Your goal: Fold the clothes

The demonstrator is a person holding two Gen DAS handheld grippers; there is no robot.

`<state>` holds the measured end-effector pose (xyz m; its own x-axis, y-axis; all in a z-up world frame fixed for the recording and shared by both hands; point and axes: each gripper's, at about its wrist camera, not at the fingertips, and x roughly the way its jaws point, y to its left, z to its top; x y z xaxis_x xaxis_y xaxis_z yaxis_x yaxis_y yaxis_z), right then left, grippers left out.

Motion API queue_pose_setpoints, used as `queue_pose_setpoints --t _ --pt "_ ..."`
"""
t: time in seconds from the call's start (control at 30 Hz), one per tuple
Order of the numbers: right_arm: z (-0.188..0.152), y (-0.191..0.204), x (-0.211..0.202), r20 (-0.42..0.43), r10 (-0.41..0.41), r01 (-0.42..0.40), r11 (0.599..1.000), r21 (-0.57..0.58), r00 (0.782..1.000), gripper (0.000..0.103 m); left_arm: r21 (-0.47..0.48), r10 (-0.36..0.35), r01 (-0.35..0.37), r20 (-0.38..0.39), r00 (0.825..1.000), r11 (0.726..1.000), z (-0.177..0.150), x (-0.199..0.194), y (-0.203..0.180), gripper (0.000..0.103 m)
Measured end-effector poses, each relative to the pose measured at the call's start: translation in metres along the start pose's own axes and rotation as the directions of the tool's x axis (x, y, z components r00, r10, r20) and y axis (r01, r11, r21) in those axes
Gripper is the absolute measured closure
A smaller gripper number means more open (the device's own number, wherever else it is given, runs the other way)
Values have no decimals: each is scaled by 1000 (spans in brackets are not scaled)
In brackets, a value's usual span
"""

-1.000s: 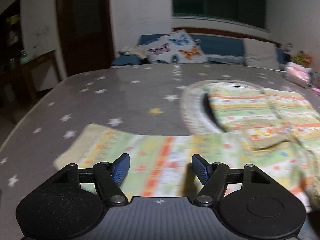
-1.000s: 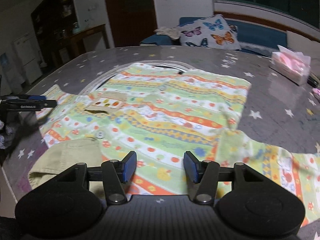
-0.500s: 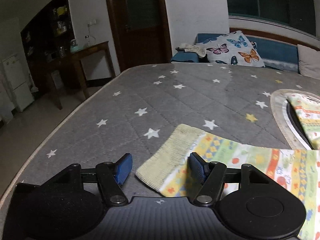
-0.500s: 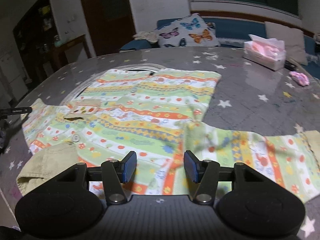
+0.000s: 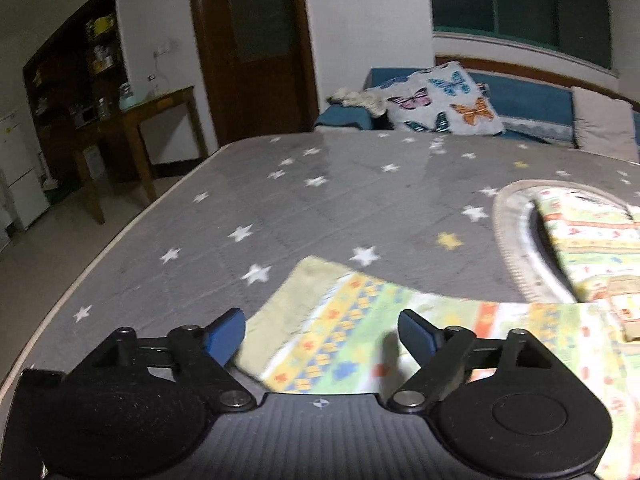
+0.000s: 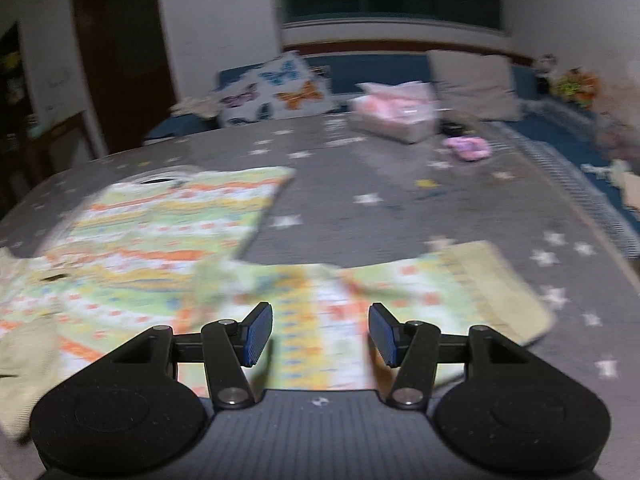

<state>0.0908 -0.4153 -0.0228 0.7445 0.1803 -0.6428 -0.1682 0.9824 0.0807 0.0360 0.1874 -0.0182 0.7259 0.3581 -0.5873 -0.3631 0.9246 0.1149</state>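
Note:
A green, yellow and orange patterned shirt lies spread flat on the grey star-print table. In the left wrist view its left sleeve (image 5: 360, 332) with a pale ribbed cuff (image 5: 288, 296) lies just under and ahead of my left gripper (image 5: 322, 334), which is open and empty. In the right wrist view the shirt body (image 6: 160, 232) is at the left and the right sleeve (image 6: 420, 288) with its cuff (image 6: 500, 284) runs to the right. My right gripper (image 6: 320, 334) is open and empty above that sleeve.
The grey star-print table (image 5: 320, 200) has its left edge (image 5: 120, 240) near the left gripper. A pink tissue pack (image 6: 394, 114) and a small pink item (image 6: 468, 148) lie at the far side. A butterfly cushion (image 5: 440, 100) lies on a blue sofa behind.
The left gripper's view swung left to the sleeve cuff, then slightly back right. The right gripper's view swung right from the shirt body to the right sleeve. Both stayed open.

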Motion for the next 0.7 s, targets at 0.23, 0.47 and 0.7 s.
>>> queue_pose_setpoints --t 0.23,0.47,0.7 --pt "2 -51 2 21 -183 181 982 58 983 49 58 -97 95 27 995 994 10 -13 -36 2" --pt "0 -77 10 1 -253 251 963 102 968 51 121 -186 180 37 982 976 17 -23 -76 0" --pt "-7 -82 11 -13 -234 233 962 142 972 73 176 -259 250 33 965 952 21 -28 -114 0"
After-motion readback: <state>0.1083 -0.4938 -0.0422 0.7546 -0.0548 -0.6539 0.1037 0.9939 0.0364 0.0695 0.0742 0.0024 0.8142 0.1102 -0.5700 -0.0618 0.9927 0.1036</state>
